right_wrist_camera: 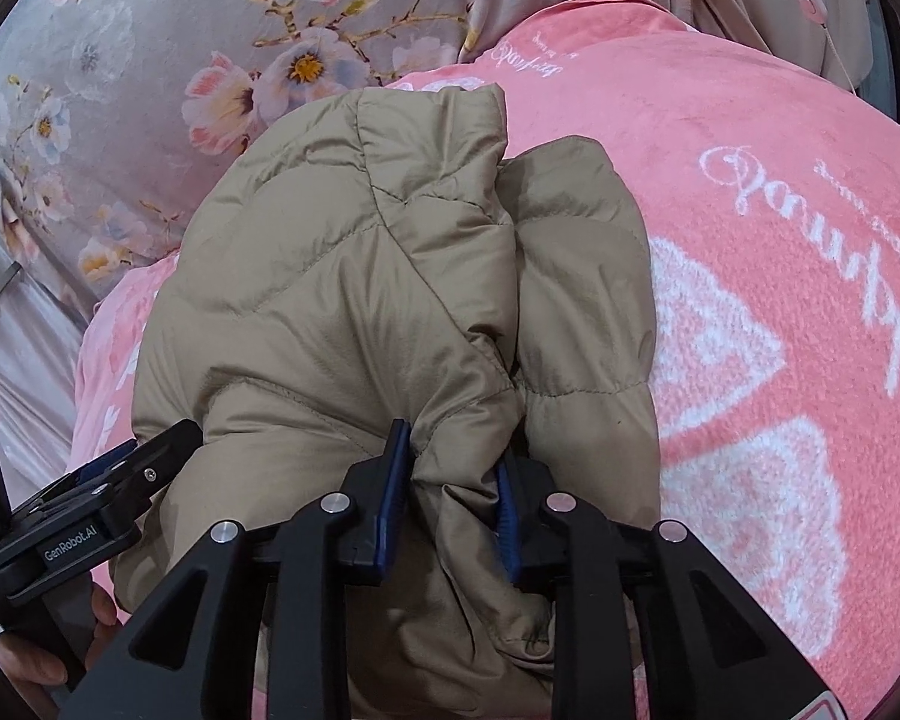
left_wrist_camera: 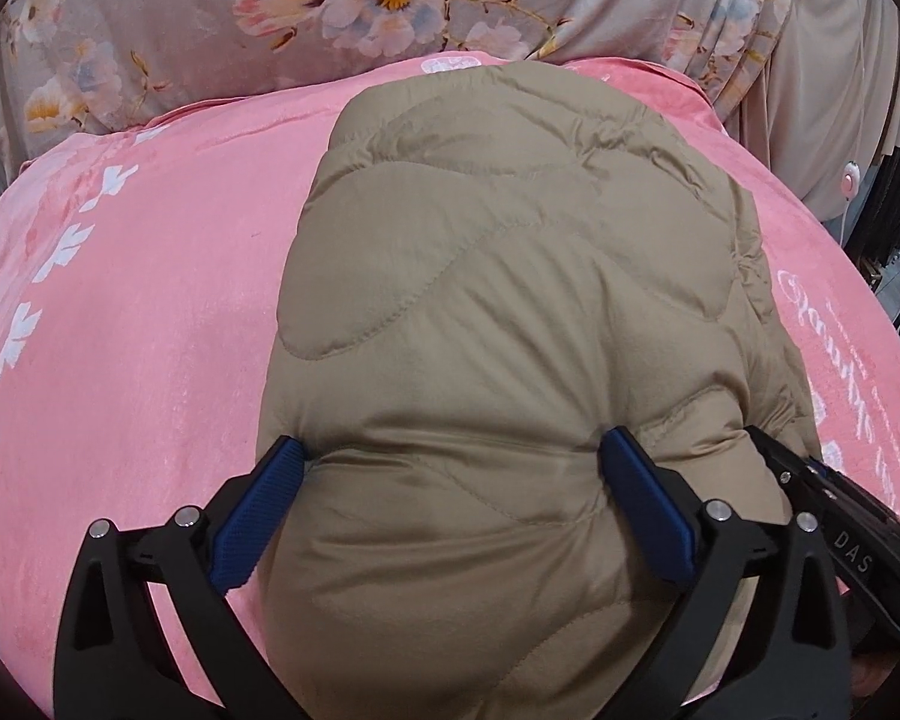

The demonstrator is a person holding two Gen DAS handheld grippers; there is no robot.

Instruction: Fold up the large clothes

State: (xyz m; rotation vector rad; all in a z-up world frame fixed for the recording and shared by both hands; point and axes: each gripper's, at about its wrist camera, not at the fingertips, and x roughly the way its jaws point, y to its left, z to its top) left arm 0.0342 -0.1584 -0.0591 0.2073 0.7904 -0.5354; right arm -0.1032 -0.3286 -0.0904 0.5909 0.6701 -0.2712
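Note:
A tan quilted puffer jacket [left_wrist_camera: 510, 300] lies folded into a thick bundle on a pink blanket [left_wrist_camera: 150, 300]. My left gripper [left_wrist_camera: 453, 462] stands wide, its blue pads [left_wrist_camera: 642, 504] pressing both sides of the bundle's near end. In the right wrist view the jacket [right_wrist_camera: 360, 300] fills the middle. My right gripper [right_wrist_camera: 456, 468] is shut on a bunched fold of its near edge. The left gripper [right_wrist_camera: 114, 468] shows at the lower left of that view, and the right gripper's body [left_wrist_camera: 840, 510] at the lower right of the left wrist view.
The pink blanket [right_wrist_camera: 780, 300] has white flower prints and script lettering. A grey floral bedcover [left_wrist_camera: 210, 18] lies beyond it. A beige curtain and a white cord with a round switch [left_wrist_camera: 849, 181] are at the far right.

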